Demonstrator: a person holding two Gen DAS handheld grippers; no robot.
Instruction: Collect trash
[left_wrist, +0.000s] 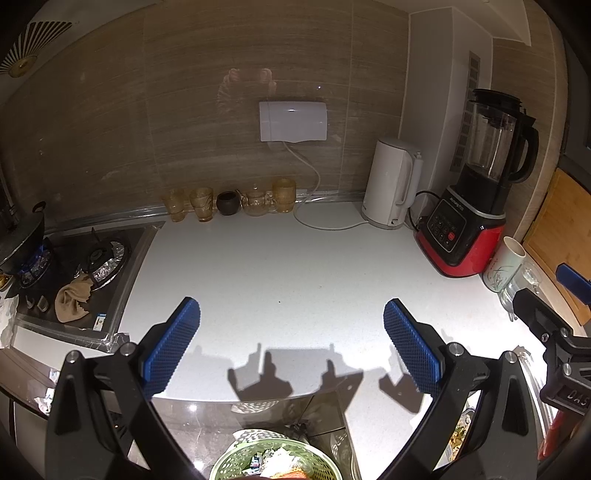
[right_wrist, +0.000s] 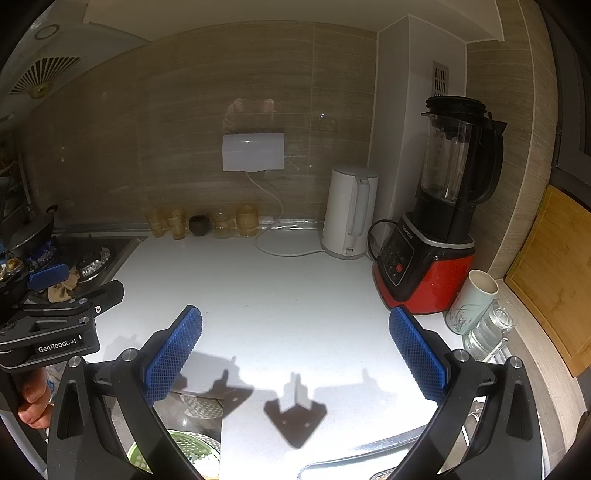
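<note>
From the left wrist view, the left gripper (left_wrist: 291, 343) hangs over the white desk (left_wrist: 277, 266) with its jaws spread wide and nothing between them. The trash sits below and behind the jaws, in a green basket (left_wrist: 236, 459) past the desk's near edge, heaped with wrappers and scraps. Ahead of the jaws the desk is bare right up to the row of amber glasses (left_wrist: 203, 203) against the wall. Off the left jaw lies the stove (left_wrist: 96, 266) with a crumpled cloth (left_wrist: 72, 297) on it; off the right jaw stand the kettle (left_wrist: 391, 181), the red blender (left_wrist: 469, 221) and a mug (left_wrist: 506, 264).

From the right wrist view, the right gripper (right_wrist: 295, 350) also has its jaws apart and empty over the same desk. The blender (right_wrist: 428, 273), mug (right_wrist: 472, 299) and a clear glass (right_wrist: 491, 328) crowd just beside the right jaw, so a swing that way could, I think, topple them. The left gripper (right_wrist: 48, 280) shows close off the left jaw, held by a hand (right_wrist: 35, 398), and the two tools could knock together if both drop toward the basket (right_wrist: 173, 448). The desk's near edge lies under the jaws; dipping straight down would likely catch it. The open room is the middle of the desk.
</note>
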